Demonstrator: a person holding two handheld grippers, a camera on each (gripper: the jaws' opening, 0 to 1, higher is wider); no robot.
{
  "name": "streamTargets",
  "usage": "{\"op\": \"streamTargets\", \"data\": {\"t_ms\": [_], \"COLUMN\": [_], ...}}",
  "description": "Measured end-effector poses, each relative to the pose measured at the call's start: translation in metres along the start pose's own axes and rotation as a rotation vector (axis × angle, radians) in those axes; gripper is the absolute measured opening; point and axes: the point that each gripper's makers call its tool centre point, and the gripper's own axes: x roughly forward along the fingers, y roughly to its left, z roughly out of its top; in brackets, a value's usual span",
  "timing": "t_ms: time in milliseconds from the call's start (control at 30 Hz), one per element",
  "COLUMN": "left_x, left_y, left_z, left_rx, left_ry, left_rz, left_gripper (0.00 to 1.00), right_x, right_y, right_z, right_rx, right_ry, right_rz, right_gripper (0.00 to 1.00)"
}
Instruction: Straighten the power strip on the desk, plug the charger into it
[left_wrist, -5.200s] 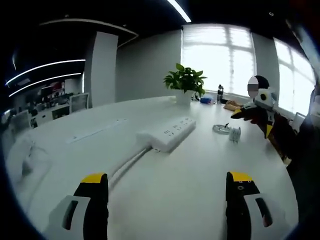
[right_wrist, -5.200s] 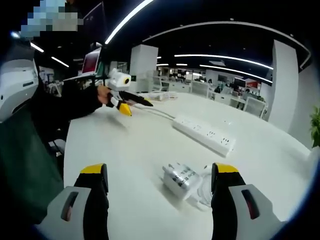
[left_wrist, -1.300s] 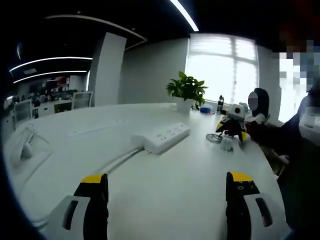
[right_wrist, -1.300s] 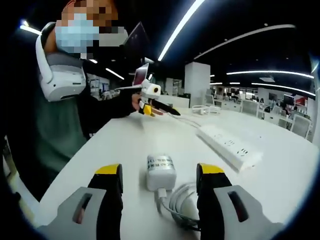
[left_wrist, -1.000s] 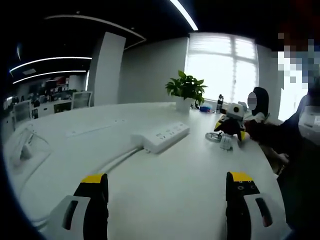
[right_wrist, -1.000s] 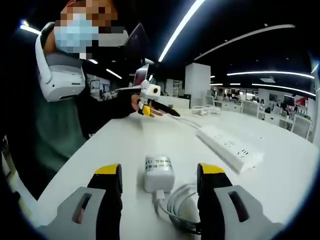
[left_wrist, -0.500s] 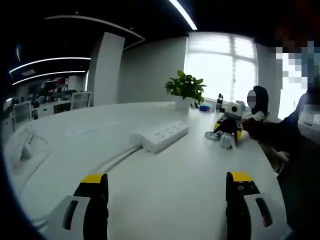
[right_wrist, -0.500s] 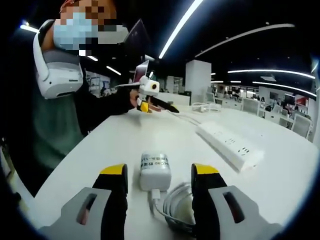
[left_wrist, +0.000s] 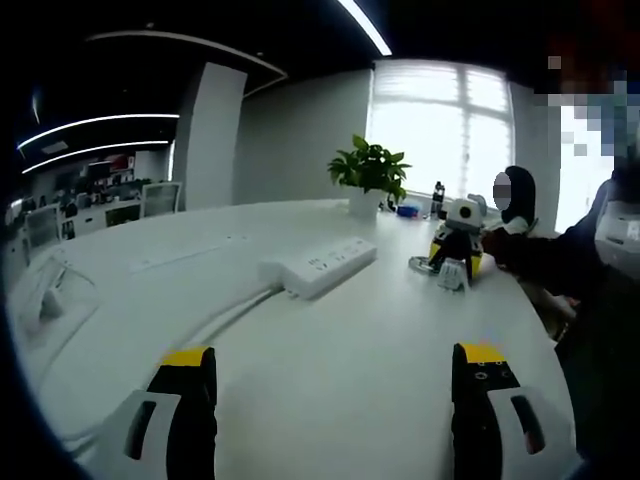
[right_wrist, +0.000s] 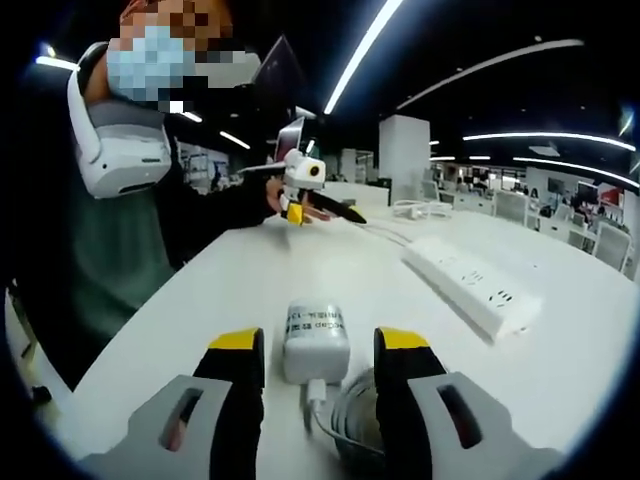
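Right gripper (right_wrist: 318, 366) jaws closer around charger (right_wrist: 316, 342)

The person (right_wrist: 110, 250) wears a dark green top, black sleeves and a white neck device.

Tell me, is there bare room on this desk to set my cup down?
Yes: the white desk is bare between the left gripper and the power strip. It is crowded around the charger, where the right gripper and a coiled cable sit.
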Motion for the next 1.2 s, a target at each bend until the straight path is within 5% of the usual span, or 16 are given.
{"op": "streamTargets", "data": {"t_ms": [467, 1200], "left_x": [-0.001, -0.002], "left_y": [0.001, -0.003], "left_z": [0.000, -0.005], "left_rx": [-0.008, -0.008], "left_ry": [-0.012, -0.009], "left_rz": [0.003, 0.011], "left_gripper": [0.99, 0.99], "right_x": [0.003, 0.019], "right_y": [0.003, 0.010], "right_z": [0.003, -0.003], "right_rx": [0.009, -0.019], "right_ry": [-0.024, 0.028], "right_rz": [0.056, 0.077], "right_gripper": [0.39, 0.35]}}
